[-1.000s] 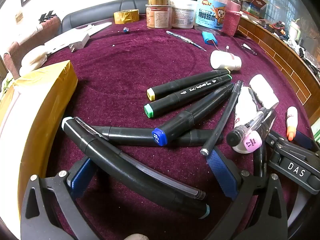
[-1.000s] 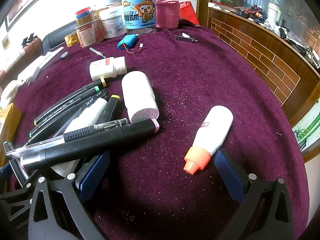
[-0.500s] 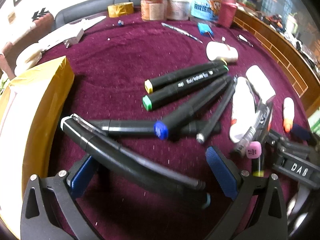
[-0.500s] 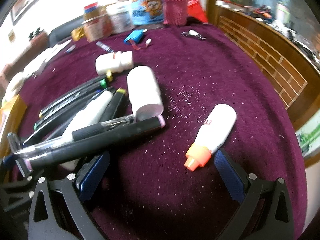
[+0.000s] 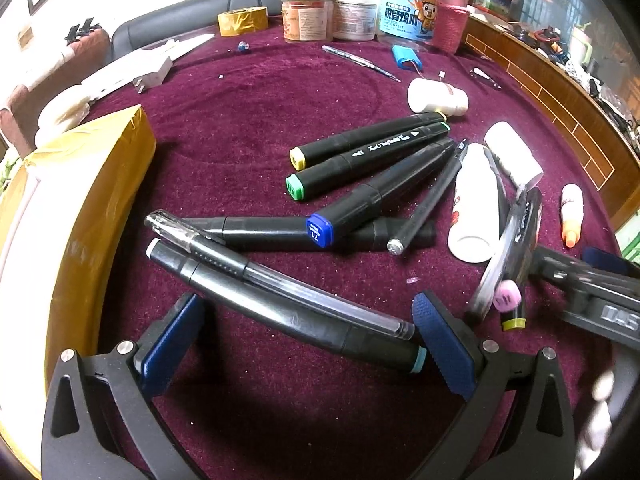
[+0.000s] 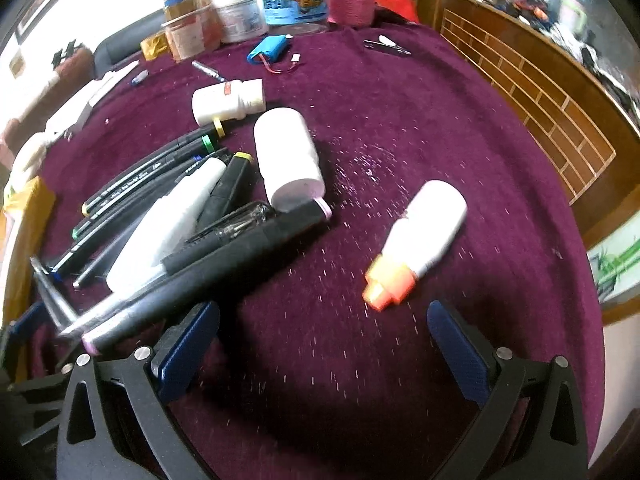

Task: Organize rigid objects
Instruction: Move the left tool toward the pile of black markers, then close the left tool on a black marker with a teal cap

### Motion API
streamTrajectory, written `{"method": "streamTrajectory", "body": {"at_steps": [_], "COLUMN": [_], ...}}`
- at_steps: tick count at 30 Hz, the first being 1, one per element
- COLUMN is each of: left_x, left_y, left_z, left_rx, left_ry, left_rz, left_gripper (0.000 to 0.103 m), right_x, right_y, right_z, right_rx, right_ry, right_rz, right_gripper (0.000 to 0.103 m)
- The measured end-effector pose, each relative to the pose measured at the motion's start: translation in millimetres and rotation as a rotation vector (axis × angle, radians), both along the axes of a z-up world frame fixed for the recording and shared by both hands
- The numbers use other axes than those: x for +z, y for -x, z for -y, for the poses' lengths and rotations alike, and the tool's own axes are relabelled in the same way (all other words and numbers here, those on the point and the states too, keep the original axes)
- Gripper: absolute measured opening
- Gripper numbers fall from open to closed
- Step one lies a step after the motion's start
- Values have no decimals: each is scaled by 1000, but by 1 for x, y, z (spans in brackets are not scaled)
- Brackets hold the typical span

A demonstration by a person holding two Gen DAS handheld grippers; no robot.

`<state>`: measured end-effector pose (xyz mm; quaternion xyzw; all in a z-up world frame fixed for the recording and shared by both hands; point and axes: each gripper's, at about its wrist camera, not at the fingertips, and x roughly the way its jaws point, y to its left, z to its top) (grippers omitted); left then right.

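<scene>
Since the earlier frame the right gripper has drawn back from the pile, and the pink-capped marker now lies free beside its left finger, slanting off the long white bottle. Both claws stand wide open and hold nothing. The left gripper hovers with a teal-capped marker and a clear pen lying crosswise between its fingers, near the table's front edge. Sorting seems barely begun, a pick-up pending. Next, the left claw should probably drop and close on one barrel only; the pen touching it may come along.
</scene>
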<state>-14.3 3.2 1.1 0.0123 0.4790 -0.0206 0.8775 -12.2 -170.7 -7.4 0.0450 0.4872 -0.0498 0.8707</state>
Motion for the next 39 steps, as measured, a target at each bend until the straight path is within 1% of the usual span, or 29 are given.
{"method": "streamTrajectory", "body": {"at_steps": [1,3,6,7,8,9,10,11,14,15,16,18,20,22,24,26,28,30,31,33,34,35,36,37,38,39], "left_x": [0,0,0,0,0,0,0,0,1,3,6,13,20,30,38,44,46,43,41,33,29,23,16,14,13,14], "left_y": [0,0,0,0,0,0,1,1,3,5,8,12,16,20,23,24,24,20,17,8,4,-1,-6,-7,-7,-4], "left_z": [0,0,0,0,1,1,1,0,-4,-7,-14,-23,-29,-38,-41,-43,-44,-43,-42,-31,-28,-24,-21,-22,-22,-22], "left_rx": [0,0,3,8,12,15,16,15,-14,-28,-38,-48,-54,-59,-71,-73,-52,-41,-33,-15,-14,-15,-18,-22,-28,-33], "left_ry": [1,-2,0,-1,-4,-6,-5,-2,23,47,85,117,125,148,146,105,84,116,110,58,44,30,25,75,87,64], "left_rz": [0,0,0,1,1,1,2,1,0,-1,-5,-7,8,36,57,78,71,41,29,9,-1,-17,-47,-45,-62,-52], "left_gripper": [103,103,103,103,103,103,103,103,103,103,103,103,103,103,103,102,93,91,90,87,81,80,72,60,52,42], "right_x": [5,23,58,64,68,69,68,67,59,53,49,40,35,35,34,34,33,32,32,31,31,31,31,30,31,30], "right_y": [6,27,79,93,100,97,83,71,34,26,25,27,36,46,45,44,41,39,38,36,37,36,37,37,36,37], "right_z": [0,-5,-16,-19,-20,-19,-17,-13,6,12,18,29,42,46,49,46,43,41,41,42,42,43,43,43,43,43], "right_rx": [-1,7,-26,-29,-14,4,9,0,-91,-121,-137,-167,-186,-185,-178,-162,-146,-135,-133,-132,-134,-135,-137,-139,-140,-141], "right_ry": [-5,40,189,213,202,181,159,131,43,26,8,-31,-80,-120,-140,-142,-140,-139,-142,-146,-149,-150,-153,-155,-156,-157], "right_rz": [22,124,432,534,610,615,551,509,437,421,416,415,424,460,459,456,444,427,425,422,421,420,421,419,418,417], "right_gripper": [101,101,102,102,102,102,102,101,101,97,96,95,95,95,95,95,95,95,95,95,95,95,95,95,95,95]}}
